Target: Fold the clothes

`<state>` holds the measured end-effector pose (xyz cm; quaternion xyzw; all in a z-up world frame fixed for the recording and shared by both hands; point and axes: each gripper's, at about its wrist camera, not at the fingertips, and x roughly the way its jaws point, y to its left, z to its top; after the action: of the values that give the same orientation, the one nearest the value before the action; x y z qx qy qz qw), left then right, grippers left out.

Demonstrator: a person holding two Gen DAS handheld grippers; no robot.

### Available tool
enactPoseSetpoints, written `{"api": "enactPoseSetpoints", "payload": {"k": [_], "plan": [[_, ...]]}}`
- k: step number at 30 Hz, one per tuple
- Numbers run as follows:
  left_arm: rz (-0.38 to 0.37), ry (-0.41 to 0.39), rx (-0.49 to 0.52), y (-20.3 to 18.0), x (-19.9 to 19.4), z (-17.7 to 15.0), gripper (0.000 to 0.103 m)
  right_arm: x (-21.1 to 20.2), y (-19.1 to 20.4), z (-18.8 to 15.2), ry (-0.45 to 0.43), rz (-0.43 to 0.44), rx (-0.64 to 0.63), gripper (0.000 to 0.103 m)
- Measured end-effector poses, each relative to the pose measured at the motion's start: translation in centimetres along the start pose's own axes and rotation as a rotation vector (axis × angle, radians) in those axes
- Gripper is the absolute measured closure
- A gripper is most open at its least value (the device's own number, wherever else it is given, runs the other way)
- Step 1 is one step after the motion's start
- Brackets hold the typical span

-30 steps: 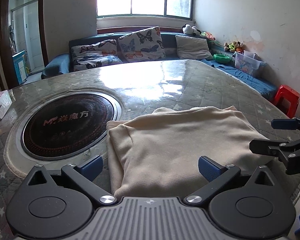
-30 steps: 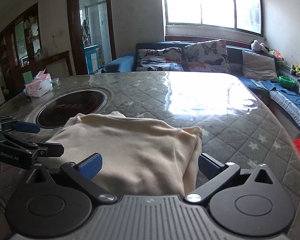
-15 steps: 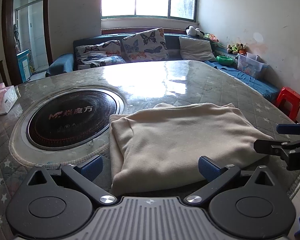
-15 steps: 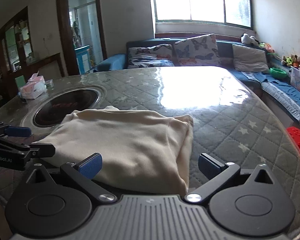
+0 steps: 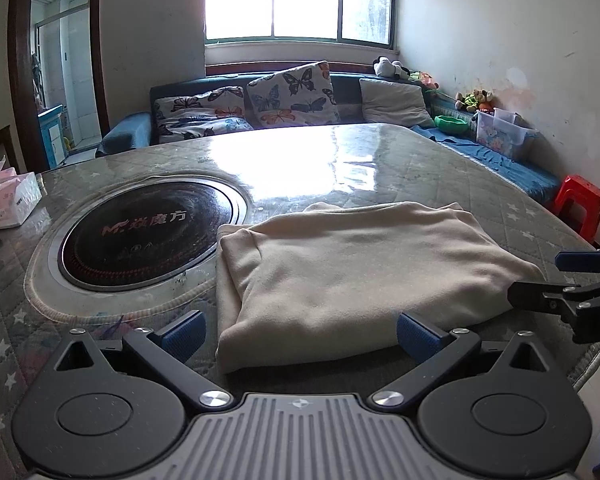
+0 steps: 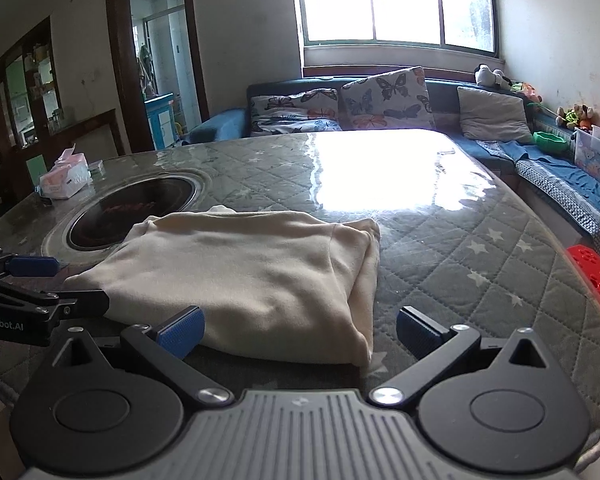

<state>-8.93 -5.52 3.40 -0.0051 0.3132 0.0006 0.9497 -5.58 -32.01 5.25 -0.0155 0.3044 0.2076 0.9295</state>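
A cream garment (image 5: 360, 268) lies folded into a thick rectangle on the quilted grey table cover (image 5: 440, 176); it also shows in the right wrist view (image 6: 252, 276). My left gripper (image 5: 300, 336) is open and empty, just short of the garment's near edge. My right gripper (image 6: 300, 332) is open and empty at the garment's near right corner. Each gripper shows at the edge of the other's view, the right one (image 5: 572, 284) and the left one (image 6: 40, 284).
A round black induction hob (image 5: 144, 236) is set in the table left of the garment. A tissue pack (image 5: 8, 204) lies at the far left. A sofa with butterfly cushions (image 5: 288, 96) stands behind. A red stool (image 5: 580, 208) stands at the right.
Both grippers have drawn back toward me and slightly up from the folded garment, which now sits farther ahead. The garment has not moved. Both stay open.
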Motion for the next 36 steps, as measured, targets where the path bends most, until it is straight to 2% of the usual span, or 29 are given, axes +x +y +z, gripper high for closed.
{"api": "enactPoseSetpoints", "payload": {"k": [36], "plan": [[0.01,-0.007,-0.022,-0.8,-1.0,-1.5,0.0,-1.0,1.2,-1.8,-0.003,-0.01,0.0,0.0]]}}
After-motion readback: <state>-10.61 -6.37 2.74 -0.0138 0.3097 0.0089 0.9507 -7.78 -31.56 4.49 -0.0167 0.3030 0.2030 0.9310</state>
